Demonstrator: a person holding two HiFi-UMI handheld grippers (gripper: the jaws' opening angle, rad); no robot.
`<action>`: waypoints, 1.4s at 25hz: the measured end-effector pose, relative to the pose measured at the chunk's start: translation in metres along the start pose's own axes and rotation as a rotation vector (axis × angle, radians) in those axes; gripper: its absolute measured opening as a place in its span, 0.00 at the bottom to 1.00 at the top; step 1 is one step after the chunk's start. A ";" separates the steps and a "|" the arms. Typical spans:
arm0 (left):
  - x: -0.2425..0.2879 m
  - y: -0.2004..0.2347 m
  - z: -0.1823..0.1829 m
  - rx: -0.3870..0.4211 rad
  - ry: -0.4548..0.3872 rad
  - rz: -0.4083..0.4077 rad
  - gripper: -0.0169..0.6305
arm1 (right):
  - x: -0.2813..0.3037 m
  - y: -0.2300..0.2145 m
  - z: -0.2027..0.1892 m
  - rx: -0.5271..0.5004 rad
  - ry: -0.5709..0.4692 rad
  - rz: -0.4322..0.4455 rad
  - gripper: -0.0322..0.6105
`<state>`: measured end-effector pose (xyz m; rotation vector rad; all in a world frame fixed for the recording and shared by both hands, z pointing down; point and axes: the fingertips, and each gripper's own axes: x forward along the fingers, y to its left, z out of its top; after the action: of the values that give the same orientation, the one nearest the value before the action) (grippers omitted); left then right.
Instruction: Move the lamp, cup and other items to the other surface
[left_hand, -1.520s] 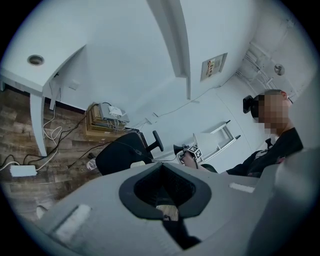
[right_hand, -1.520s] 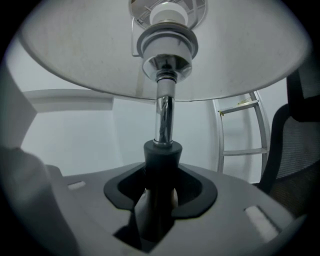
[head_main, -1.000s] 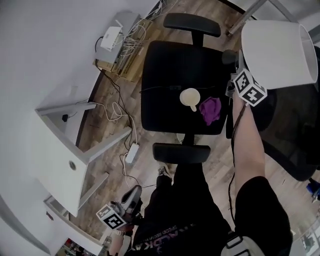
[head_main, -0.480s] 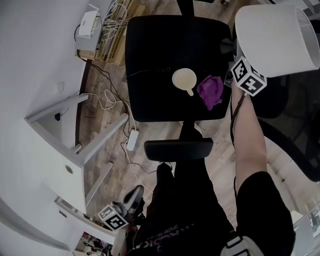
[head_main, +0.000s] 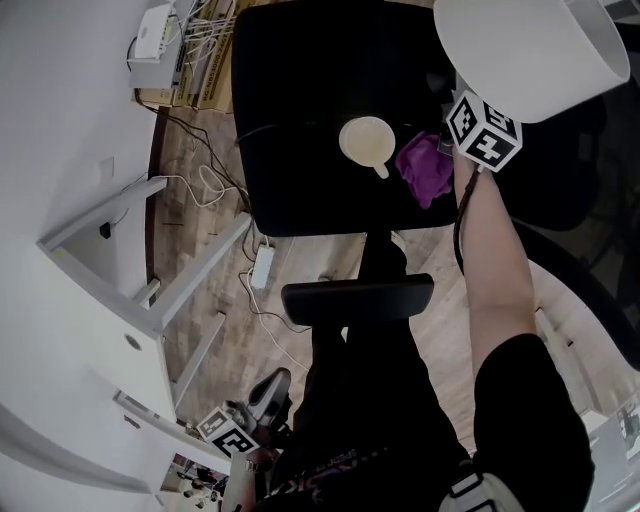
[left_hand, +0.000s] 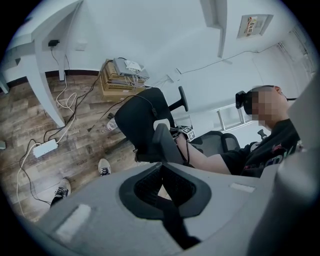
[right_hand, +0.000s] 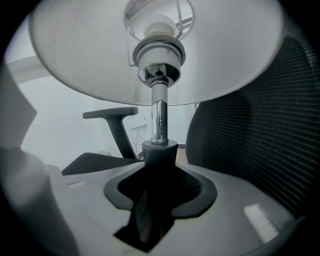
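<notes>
Right gripper view: the right gripper (right_hand: 155, 170) is clamping the lamp (right_hand: 158, 117) by its stem collar, carrying it upright near the chair seat (head_main: 300, 120) bearing the cup (head_main: 367, 143) and purple cloth (head_main: 427, 168). The left gripper (left_hand: 162, 182) is hanging low, jaws together, empty.

Left gripper (left_hand: 161, 172): jaws closed together, nothing between them. I carry it low at my left side, pointing forward and down, and its left marker cube (head_main: 228, 435) shows beside my hip at the bottom left of the head view. My left hand is mostly hidden behind that cube. Right gripper (right_hand: 159, 152): jaws clamped on the dark collar at the foot of the lamp (right_hand: 159, 112) stem, which stands upright out of them. Right arm (head_main: 497, 270): forearm bare, stretched straight forward from a dark short sleeve, wrist just under the right marker cube (head_main: 483, 133).
</notes>
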<state>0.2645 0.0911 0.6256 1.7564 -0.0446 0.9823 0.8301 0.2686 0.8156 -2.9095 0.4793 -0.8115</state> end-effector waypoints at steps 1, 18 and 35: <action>0.000 0.001 -0.001 0.001 0.001 0.003 0.02 | 0.001 0.000 -0.005 -0.001 0.003 0.000 0.29; 0.003 0.003 -0.022 -0.030 0.003 -0.028 0.02 | -0.018 0.000 -0.034 -0.116 0.061 -0.010 0.37; -0.011 -0.018 -0.007 0.024 -0.073 -0.115 0.02 | -0.094 -0.016 -0.060 -0.217 0.218 0.011 0.22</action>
<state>0.2614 0.1002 0.6051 1.7956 0.0217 0.8383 0.7270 0.3138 0.8234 -3.0221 0.6394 -1.1505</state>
